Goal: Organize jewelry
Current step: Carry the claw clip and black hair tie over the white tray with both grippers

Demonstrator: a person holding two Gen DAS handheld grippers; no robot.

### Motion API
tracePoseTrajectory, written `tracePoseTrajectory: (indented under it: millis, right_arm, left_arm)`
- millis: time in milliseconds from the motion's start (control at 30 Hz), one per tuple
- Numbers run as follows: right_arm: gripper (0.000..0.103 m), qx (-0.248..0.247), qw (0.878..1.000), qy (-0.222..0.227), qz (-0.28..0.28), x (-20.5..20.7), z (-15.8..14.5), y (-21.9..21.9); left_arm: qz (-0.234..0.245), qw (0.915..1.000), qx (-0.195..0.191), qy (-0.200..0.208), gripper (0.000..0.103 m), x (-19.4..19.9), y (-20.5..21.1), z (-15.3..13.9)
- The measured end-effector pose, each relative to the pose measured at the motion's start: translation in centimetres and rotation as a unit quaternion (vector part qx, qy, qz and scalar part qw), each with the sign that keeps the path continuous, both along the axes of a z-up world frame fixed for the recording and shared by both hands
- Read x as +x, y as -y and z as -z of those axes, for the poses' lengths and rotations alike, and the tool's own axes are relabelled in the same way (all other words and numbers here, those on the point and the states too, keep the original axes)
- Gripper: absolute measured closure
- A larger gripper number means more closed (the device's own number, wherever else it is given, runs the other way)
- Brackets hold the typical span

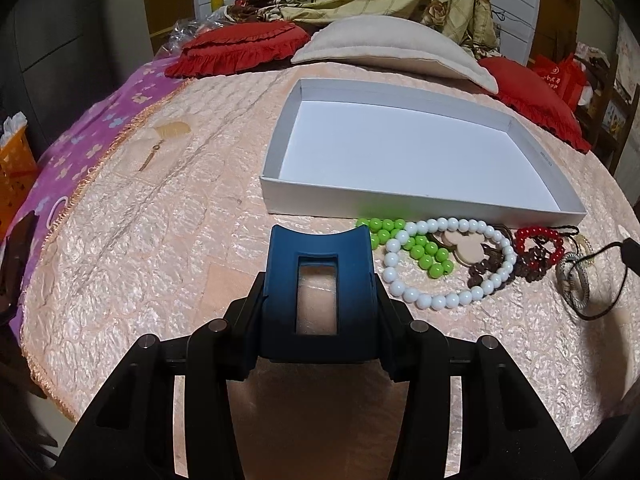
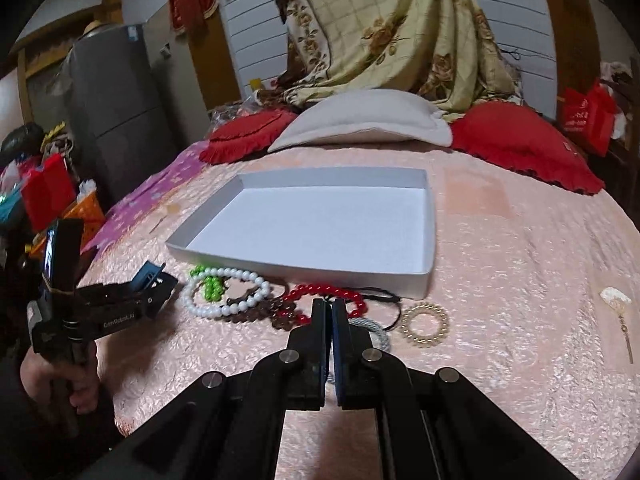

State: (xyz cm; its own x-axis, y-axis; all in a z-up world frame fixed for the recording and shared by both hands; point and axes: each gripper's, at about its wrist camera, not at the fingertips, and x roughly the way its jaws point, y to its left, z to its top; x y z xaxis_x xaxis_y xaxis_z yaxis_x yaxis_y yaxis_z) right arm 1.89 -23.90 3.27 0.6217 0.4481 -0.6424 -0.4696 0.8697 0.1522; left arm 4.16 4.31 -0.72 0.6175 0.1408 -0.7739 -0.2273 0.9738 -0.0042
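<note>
A shallow white box (image 1: 400, 92) (image 2: 428, 216) lies empty on the pink bed cover. In front of it lies a heap of bracelets: green beads (image 1: 424, 252) (image 2: 210, 286), white beads (image 1: 444, 300) (image 2: 224, 308), red beads (image 1: 538, 236) (image 2: 320, 290), dark brown beads (image 1: 484, 268), a grey braided ring (image 1: 576, 280) and a gold bead ring (image 2: 425, 324). My left gripper (image 1: 320, 236) (image 2: 154, 274) is shut and empty, left of the heap. My right gripper (image 2: 331, 304) is shut and empty, just in front of the red beads.
Red frilled cushions (image 1: 240, 50) (image 2: 524, 140) and a beige pillow (image 1: 392, 46) lie behind the box. A hair comb and pin (image 1: 172, 132) lie left of it. A shell hairpin (image 2: 618, 312) lies at the right. The bed edge runs along the left.
</note>
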Motion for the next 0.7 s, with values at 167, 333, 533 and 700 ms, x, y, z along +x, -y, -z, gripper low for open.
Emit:
tracePoseTrajectory:
  millis: [167, 333, 533, 700]
  right_arm:
    - [0.100, -0.002, 1.000, 0.000, -0.007, 0.0, 0.1, -1.2]
    - [0.100, -0.001, 1.000, 0.004, -0.012, 0.1, 0.0, -2.4]
    - [0.100, 0.002, 1.000, 0.003, -0.006, 0.5, 0.3, -2.8]
    - [0.100, 0.003, 1.000, 0.005, -0.003, 0.7, 0.2, -3.1]
  left_arm:
    - [0.004, 0.9999, 0.011, -0.001, 0.057, -0.1, 0.3, 0.2]
    - [0.005, 0.9999, 0.011, 0.000, 0.057, -0.1, 0.1, 0.3]
    - [0.003, 1.0000, 0.009, -0.001, 0.057, 0.1, -0.1, 0.4]
    - [0.006, 0.9999, 0.011, -0.003, 0.057, 0.1, 0.1, 0.4]
